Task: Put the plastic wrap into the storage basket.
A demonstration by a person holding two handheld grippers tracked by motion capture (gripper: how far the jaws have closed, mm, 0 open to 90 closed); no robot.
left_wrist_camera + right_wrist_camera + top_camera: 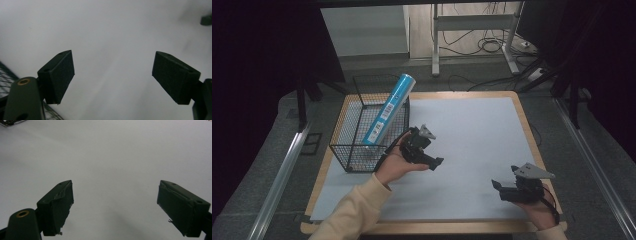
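Your left gripper [433,161] sits just off the near right corner of the wire basket [343,136], jaws spread wide with nothing between them; in the left gripper view the two black pads [60,75] frame bare white mat [112,37], and a sliver of basket mesh peeks in at the lower left. The blue tube [389,109] is behind and to the left of that claw, standing slanted in the basket, its lower end down inside the mesh and its top leaning out over the far rim, clear of your jaws. Your right gripper [497,186] hangs low over the mat near the table's front right corner, well apart from the basket, jaws also splayed and holding nothing; the right gripper view shows its pads [58,206] wide apart above plain white surface
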